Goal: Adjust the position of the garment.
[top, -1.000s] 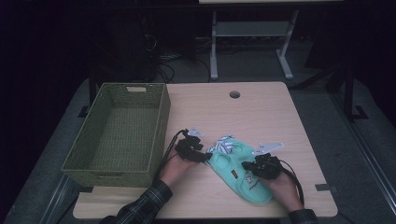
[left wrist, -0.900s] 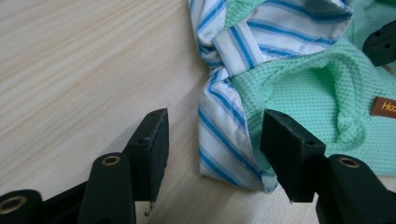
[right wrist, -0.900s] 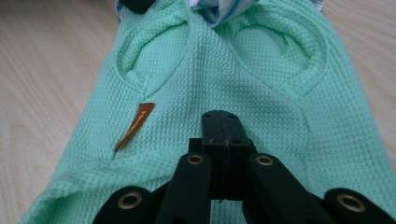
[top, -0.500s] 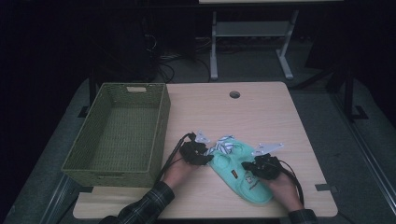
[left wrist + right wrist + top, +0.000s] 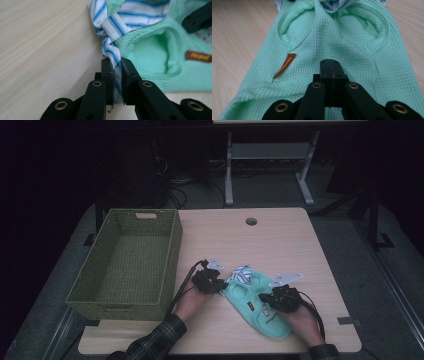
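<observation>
A mint-green knitted garment (image 5: pixel 255 310) lies flat near the table's front edge, with a blue-and-white striped cloth (image 5: pixel 241 274) bunched at its far end. My left gripper (image 5: pixel 216 282) sits just left of that cloth. In the left gripper view its jaws have just been closing, and my left gripper (image 5: pixel 116 62) is now shut on a twisted strip of the striped cloth (image 5: pixel 117 22) beside the green garment (image 5: pixel 155 57). My right gripper (image 5: pixel 272 300) rests on the garment's middle. In the right gripper view, the right gripper (image 5: pixel 330 62) is shut, with its tips on the green knit (image 5: pixel 332 37) and nothing showing between them.
A green woven basket (image 5: pixel 172 255) stands empty at the table's left side, close to my left hand. A round cable hole (image 5: pixel 251 221) is near the far edge. A small brown label (image 5: pixel 285 64) is sewn on the garment. Bare wood lies beyond the garment.
My left gripper edged right to the striped cloth and its jaws closed on the strip. The right gripper and the green garment stayed where they were.
</observation>
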Demonstrator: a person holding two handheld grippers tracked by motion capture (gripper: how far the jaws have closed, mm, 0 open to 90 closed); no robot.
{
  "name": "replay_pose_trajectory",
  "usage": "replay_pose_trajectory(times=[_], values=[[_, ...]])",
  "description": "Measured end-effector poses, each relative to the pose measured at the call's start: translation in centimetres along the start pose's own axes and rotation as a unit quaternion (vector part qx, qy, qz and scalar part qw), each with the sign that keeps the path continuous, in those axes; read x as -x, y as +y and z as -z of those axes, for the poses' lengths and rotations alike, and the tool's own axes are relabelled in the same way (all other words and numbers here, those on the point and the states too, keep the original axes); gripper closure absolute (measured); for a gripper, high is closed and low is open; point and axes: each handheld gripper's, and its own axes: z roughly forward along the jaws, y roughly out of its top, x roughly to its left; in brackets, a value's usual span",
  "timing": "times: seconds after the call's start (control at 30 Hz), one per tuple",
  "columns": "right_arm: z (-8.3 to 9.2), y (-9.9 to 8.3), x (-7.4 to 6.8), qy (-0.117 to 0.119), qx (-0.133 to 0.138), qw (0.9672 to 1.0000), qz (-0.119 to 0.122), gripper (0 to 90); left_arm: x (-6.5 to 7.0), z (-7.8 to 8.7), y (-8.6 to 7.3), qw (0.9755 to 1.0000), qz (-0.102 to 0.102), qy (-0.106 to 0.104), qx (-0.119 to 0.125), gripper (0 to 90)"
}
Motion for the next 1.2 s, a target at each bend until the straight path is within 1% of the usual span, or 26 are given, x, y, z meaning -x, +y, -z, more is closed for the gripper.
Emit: replay_pose_trajectory(times=[0.1,0.17,0.2,0.23,0.27,0.37,0.4,0.5,0.53,0.57,0.63,0.7,0.77,0.8,0.87,0.93,1.03,1.1,1.2], values=[[0.0,0.0,0.0,0.001,0.0,1.0,0.001,89.8,0.0,0.9,0.4,0.9998,0.006,-0.004,0.021,81.9],[-0.1,0.1,0.0,0.001,-0.002,1.0,0.0,89.8,0.1,1.3,0.6,0.9995,0.006,-0.005,0.031,81.9],[-0.1,0.2,-0.1,0.0,-0.001,1.0,0.0,89.8,0.1,1.7,0.8,0.9993,0.006,-0.007,0.036,81.9],[-0.1,0.2,-0.1,0.0,-0.001,1.0,0.0,89.8,0.1,1.7,0.8,0.9993,0.006,-0.007,0.036,81.9],[-0.3,0.4,-0.1,0.001,-0.001,1.0,0.001,89.8,0.1,2.2,1.1,0.9988,0.008,-0.008,0.047,82.0],[-0.7,0.7,-0.2,0.002,0.001,1.0,0.004,89.8,0.1,2.9,1.5,0.998,0.007,-0.009,0.062,82.0],[-0.9,0.9,-0.2,0.003,-0.002,1.0,0.005,89.8,0.2,3.0,1.6,0.9977,0.008,-0.01,0.067,82.0],[-1.5,1.7,-0.3,0.003,-0.003,0.9999,0.01,89.9,0.2,3.8,2.0,0.997,0.0,-0.01,0.077,82.1],[-1.8,1.9,-0.3,0.004,-0.002,0.9999,0.011,89.9,0.2,3.9,2.2,0.9965,0.002,-0.01,0.083,82.1],[-2.0,2.1,-0.3,0.003,-0.002,0.9999,0.013,89.9,0.2,4.2,2.3,0.9961,-0.002,-0.01,0.088,82.1],[-2.4,2.5,-0.2,0.006,0.003,0.9999,0.011,89.9,0.2,4.6,2.6,0.9954,-0.003,-0.011,0.095,82.1],[-2.9,3.1,-0.2,0.011,0.0,0.9999,0.007,89.9,0.2,5.0,2.8,0.9944,-0.004,-0.015,0.105,82.2],[-3.5,3.7,-0.2,0.005,-0.001,0.9999,0.013,89.9,0.2,5.3,3.0,0.9937,-0.005,-0.014,0.111,82.2],[-3.8,3.9,-0.3,0.005,0.003,0.9999,0.013,90.0,0.1,5.5,3.1,0.9935,-0.006,-0.015,0.113,82.2],[-4.4,4.3,-0.4,0.007,0.005,0.9999,0.01,89.9,0.2,5.7,3.3,0.993,-0.01,-0.01,0.118,82.2],[-5.0,5.0,-0.6,0.003,0.003,0.9999,0.016,89.9,0.3,6.0,3.5,0.9925,-0.013,-0.008,0.122,82.2],[-5.5,5.4,-0.8,0.003,0.009,0.9997,0.02,89.9,0.3,6.2,3.6,0.9924,-0.017,-0.004,0.122,82.2],[-5.5,5.4,-0.8,0.003,0.009,0.9997,0.021,89.9,0.3,6.2,3.5,0.9928,-0.02,0.0,0.119,82.2],[-4.8,5.3,-0.6,0.003,0.012,0.9998,0.018,89.8,0.1,6.1,3.5,0.9928,-0.017,0.004,0.118,82.2]])
